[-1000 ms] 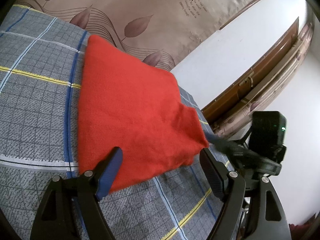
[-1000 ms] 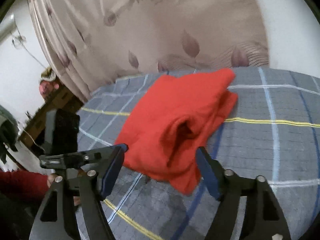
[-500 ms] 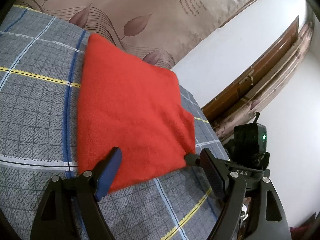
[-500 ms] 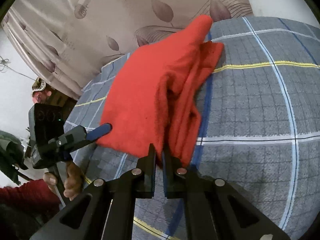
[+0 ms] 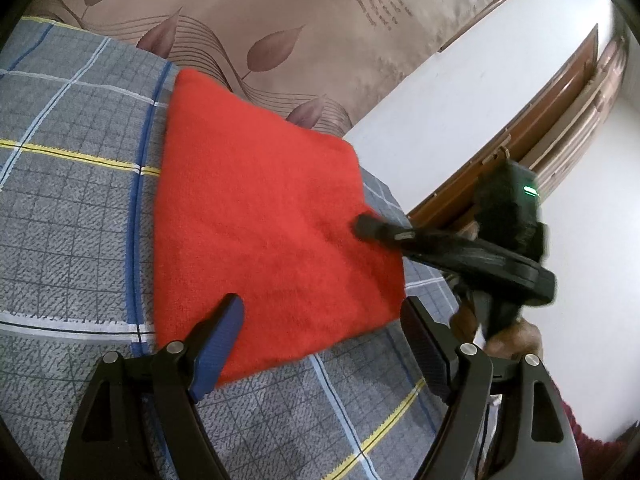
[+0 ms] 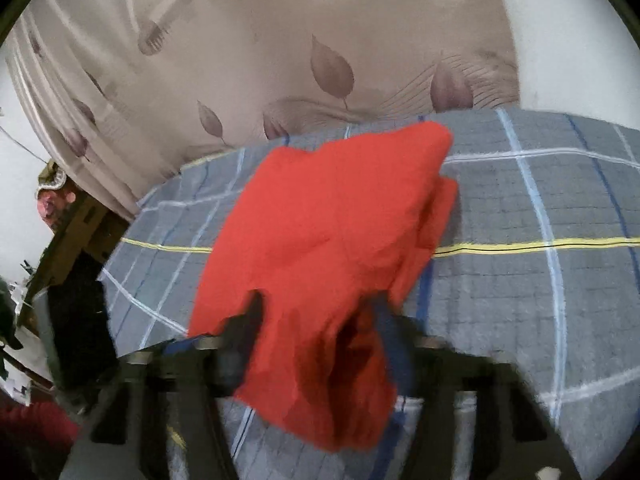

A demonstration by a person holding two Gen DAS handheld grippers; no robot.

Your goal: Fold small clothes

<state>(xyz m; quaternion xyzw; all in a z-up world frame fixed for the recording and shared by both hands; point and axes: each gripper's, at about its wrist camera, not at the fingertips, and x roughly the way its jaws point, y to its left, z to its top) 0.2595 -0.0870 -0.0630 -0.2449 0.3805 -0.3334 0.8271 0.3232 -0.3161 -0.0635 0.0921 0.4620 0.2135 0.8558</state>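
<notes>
A folded red garment (image 5: 260, 232) lies on the checked bed (image 5: 72, 216); the left claw (image 5: 320, 344) hovers released at its near edge; the right claw (image 6: 316, 344), jaws apart, straddles a bunched corner, seemingly to tidy the fold.

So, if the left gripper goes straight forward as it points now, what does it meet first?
Most likely the red cloth: the open left gripper points at its near edge on the checked bedsheet.

A grey plaid bedsheet (image 5: 72, 216) lies before a leaf-patterned curtain (image 5: 256, 12) and white wall (image 5: 460, 92).
</notes>
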